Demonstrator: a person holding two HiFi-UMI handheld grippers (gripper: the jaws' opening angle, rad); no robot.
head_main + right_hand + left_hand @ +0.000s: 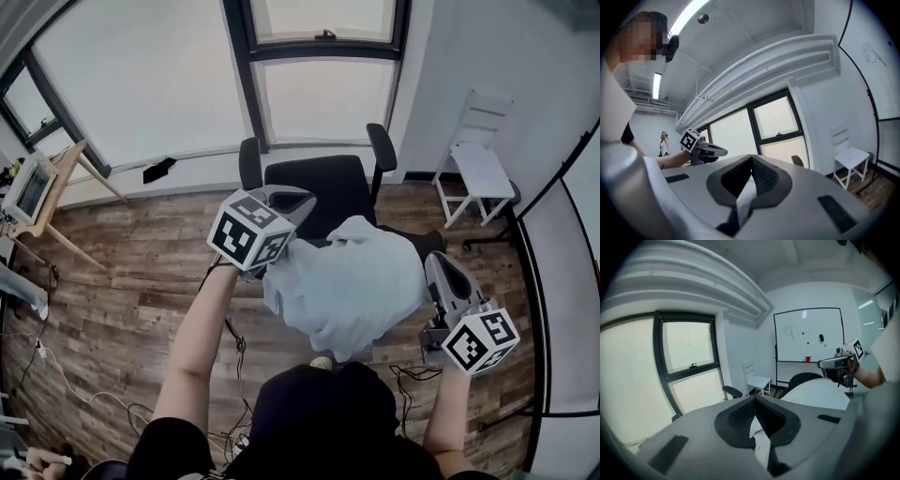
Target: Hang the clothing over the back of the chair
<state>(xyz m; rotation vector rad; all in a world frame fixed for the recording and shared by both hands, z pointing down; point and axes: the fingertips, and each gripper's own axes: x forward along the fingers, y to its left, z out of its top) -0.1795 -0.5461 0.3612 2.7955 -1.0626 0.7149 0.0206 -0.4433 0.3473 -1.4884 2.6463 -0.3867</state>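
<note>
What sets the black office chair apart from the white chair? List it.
Colour: the black office chair is dark; the white chair is pale with a slatted back. Arms: the black office chair has armrests, the white chair none. Place: the black office chair stands just beyond the clothing; the white chair stands by the wall. Both stand on the wood floor.

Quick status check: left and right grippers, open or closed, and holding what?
Left gripper: closed, pinching a fold of the white clothing.
Right gripper: closed, pinching the white clothing too.
</note>
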